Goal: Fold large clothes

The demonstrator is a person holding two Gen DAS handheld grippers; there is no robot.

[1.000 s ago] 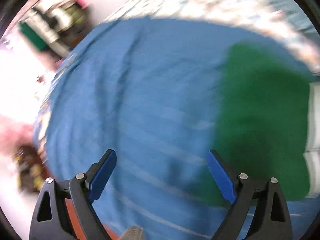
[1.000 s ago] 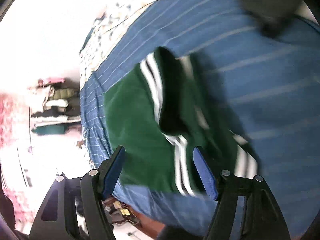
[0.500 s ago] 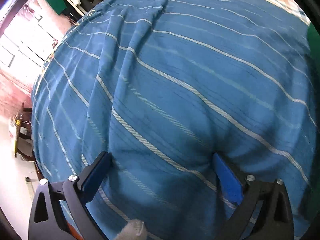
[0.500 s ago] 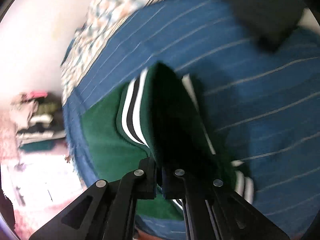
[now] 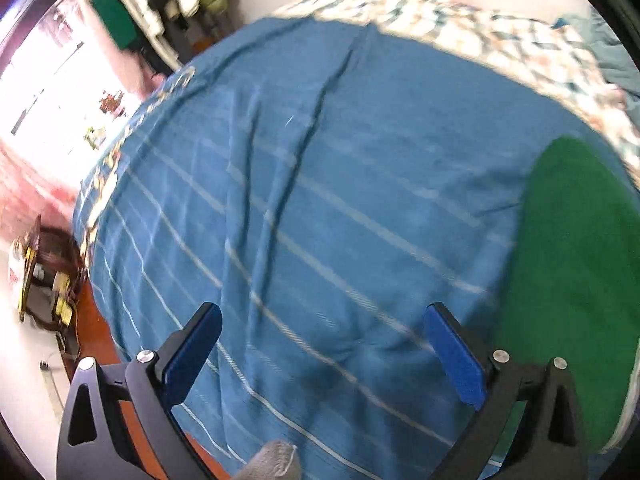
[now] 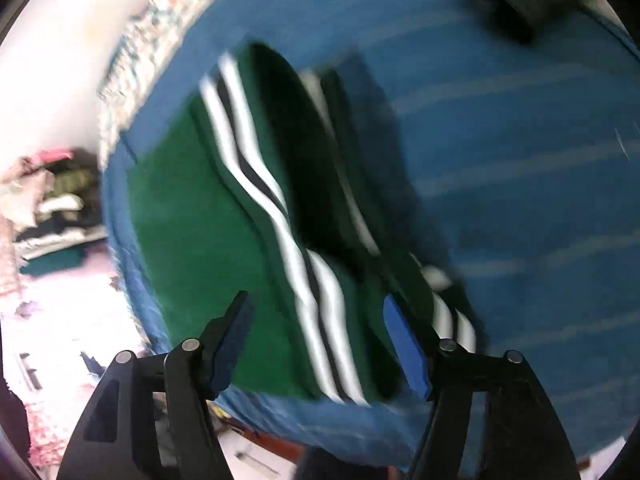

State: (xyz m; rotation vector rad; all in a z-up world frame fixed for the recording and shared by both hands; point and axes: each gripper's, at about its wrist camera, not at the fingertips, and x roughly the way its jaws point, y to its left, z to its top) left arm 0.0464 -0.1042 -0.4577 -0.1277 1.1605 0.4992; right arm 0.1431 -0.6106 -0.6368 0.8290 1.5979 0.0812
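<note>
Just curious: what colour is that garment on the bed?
Green garment with white and black stripes; right wrist view.

The right gripper (image 6: 316, 344), jaws opening, hovers over a green white-striped garment (image 6: 208, 232); blue striped bedspread (image 6: 520, 180) beneath.

A bed (image 5: 320, 200) under a blue striped cover fills the room's middle, a patterned quilt (image 5: 480, 36) beyond it. Clothes (image 5: 160, 4) hang by a plain white wall (image 6: 60, 60). Bright daylight floods the left side.

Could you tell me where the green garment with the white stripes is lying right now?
The green garment lies on the blue striped bedspread near the bed's edge, ahead of the right gripper in the right wrist view; the left wrist view shows it at the far right.
</note>
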